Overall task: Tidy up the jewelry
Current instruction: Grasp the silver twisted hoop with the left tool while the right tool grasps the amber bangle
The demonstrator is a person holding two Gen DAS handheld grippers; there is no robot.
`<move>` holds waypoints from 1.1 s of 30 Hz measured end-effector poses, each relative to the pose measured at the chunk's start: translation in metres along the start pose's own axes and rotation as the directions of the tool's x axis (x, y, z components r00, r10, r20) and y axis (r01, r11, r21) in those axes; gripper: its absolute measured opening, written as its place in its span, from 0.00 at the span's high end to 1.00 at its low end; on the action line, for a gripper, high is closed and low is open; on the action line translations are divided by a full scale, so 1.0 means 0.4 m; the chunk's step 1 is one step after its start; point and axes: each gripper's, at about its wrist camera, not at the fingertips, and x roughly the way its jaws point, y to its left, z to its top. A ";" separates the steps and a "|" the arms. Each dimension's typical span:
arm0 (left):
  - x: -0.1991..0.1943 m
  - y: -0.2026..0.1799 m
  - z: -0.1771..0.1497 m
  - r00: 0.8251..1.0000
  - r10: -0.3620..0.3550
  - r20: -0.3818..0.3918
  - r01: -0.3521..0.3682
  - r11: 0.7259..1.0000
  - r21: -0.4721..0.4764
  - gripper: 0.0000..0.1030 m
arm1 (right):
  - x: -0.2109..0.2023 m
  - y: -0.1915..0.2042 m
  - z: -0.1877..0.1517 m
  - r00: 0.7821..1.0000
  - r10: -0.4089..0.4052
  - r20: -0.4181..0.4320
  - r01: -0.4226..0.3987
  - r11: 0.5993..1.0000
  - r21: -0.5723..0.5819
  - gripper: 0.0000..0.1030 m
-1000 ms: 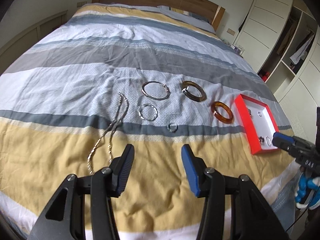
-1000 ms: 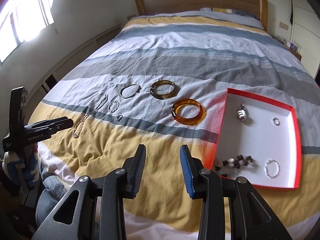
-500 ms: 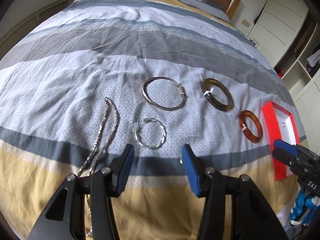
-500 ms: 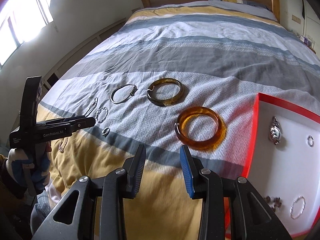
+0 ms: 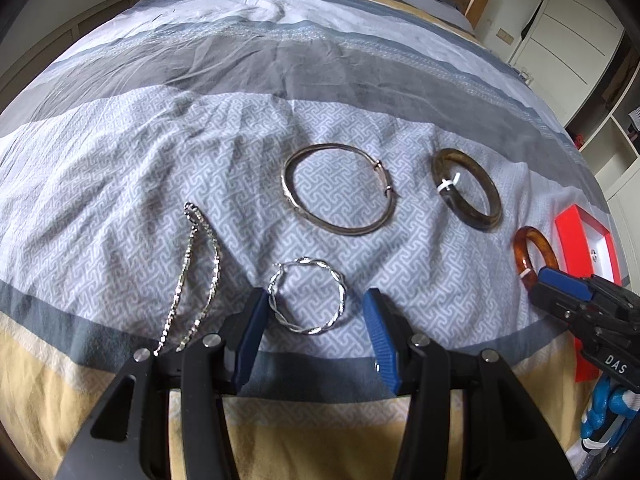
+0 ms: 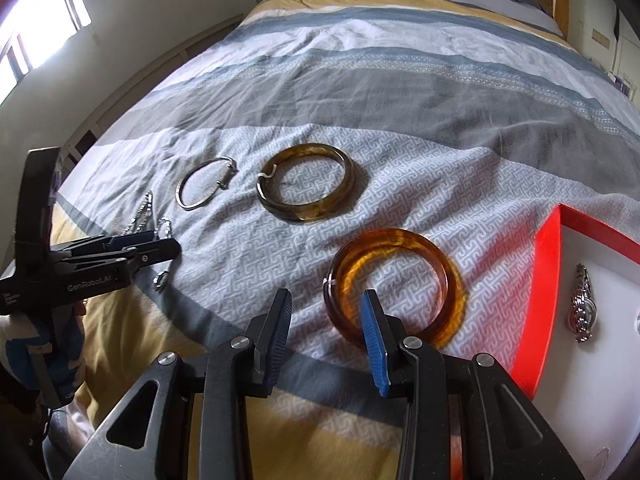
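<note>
Bedspread (image 5: 200, 152) holds twisted bracelet (image 5: 307, 296) between left gripper (image 5: 312, 316) fingers.

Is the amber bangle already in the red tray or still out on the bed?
Still out. The amber bangle lies flat on the bedspread, left of the red tray rim and apart from it.

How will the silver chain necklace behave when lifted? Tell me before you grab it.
The silver chain necklace lies in a loose doubled strand following the bedspread, so it is probably floppy and will dangle. Its fine links look light, and a pinch may catch only one strand.
</note>
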 end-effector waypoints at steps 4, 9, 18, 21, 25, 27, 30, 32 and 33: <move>0.018 -0.011 0.007 1.000 0.020 -0.003 -0.020 1.000 0.013 0.55 | 0.047 -0.003 0.002 0.999 -0.009 -0.039 0.009 1.000 -0.005 0.65; 0.016 -0.016 0.006 0.999 0.028 0.025 -0.029 0.999 0.023 0.64 | 0.066 -0.007 0.010 0.999 0.011 -0.033 -0.011 1.000 -0.004 0.90; -0.047 -0.042 -0.020 0.998 0.025 0.057 -0.028 0.998 0.054 0.64 | -0.014 0.017 -0.011 0.991 0.117 0.065 -0.117 0.993 0.006 0.91; -0.087 -0.051 -0.031 0.997 0.023 0.075 -0.028 0.998 0.062 0.64 | -0.060 0.042 -0.013 0.984 0.146 0.105 -0.147 0.989 0.005 0.91; -0.150 -0.063 -0.039 0.995 0.025 0.100 -0.032 0.997 0.068 0.64 | -0.129 0.073 -0.020 0.974 0.172 0.147 -0.172 0.985 -0.008 0.91; -0.185 -0.078 -0.043 0.993 0.023 0.115 -0.032 0.996 0.079 0.64 | -0.165 0.084 -0.025 0.970 0.175 0.167 -0.175 0.984 -0.014 0.91; -0.232 -0.113 -0.049 0.991 0.008 0.134 -0.022 0.995 0.099 0.64 | -0.229 0.084 -0.042 0.966 0.168 0.197 -0.167 0.986 -0.021 0.91; -0.260 -0.148 -0.055 0.990 -0.009 0.144 -0.009 0.993 0.119 0.64 | -0.264 0.075 -0.055 0.965 0.155 0.211 -0.154 0.988 -0.020 0.91; -0.269 -0.166 -0.059 0.989 -0.016 0.146 -0.003 0.991 0.131 0.64 | -0.284 0.064 -0.064 0.965 0.145 0.219 -0.145 0.989 -0.017 0.91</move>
